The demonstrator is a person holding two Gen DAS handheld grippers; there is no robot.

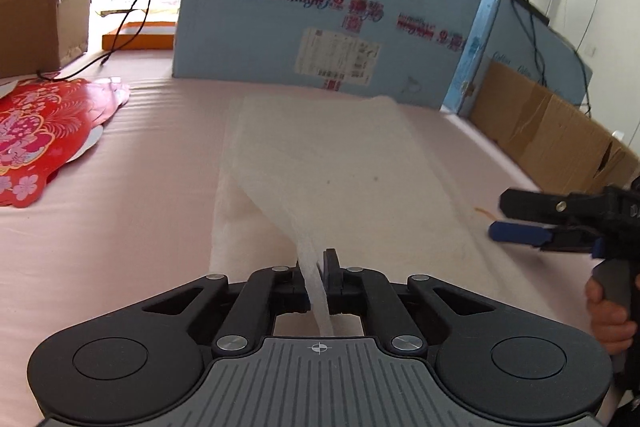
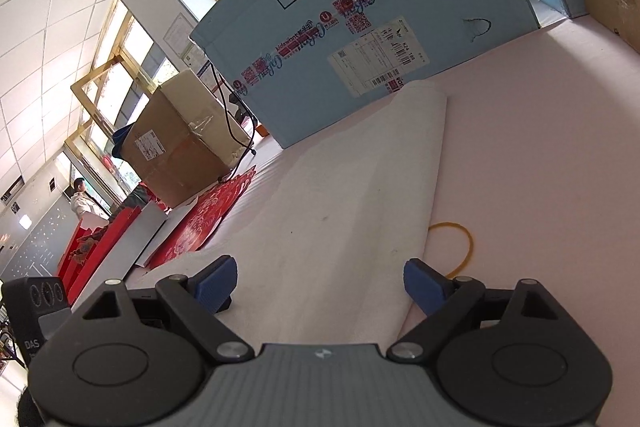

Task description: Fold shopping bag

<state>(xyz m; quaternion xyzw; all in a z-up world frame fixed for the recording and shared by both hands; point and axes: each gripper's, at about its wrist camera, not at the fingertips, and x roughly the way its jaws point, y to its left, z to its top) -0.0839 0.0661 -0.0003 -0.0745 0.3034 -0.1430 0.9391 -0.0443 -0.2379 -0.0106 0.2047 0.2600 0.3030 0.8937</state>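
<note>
You are holding the left gripper (image 1: 316, 281) closed on a bunched corner of the thin white translucent shopping bag (image 1: 332, 163), and this corner is lifting up from the pale pink table cover (image 1: 120, 207) while the rest of the bag is lying flat, reaching toward the big light blue cardboard box (image 1: 320, 11). Your right gripper (image 2: 320, 285) is staying wide open with its blue pads (image 2: 214, 285) on both sides of the near part of the bag, gripping nothing. A thin yellow rubber band (image 2: 460, 247) is lying on the cover just beside the bag's right edge, and a red flowered paper decoration (image 1: 40, 135) is lying well apart on the left.
</note>
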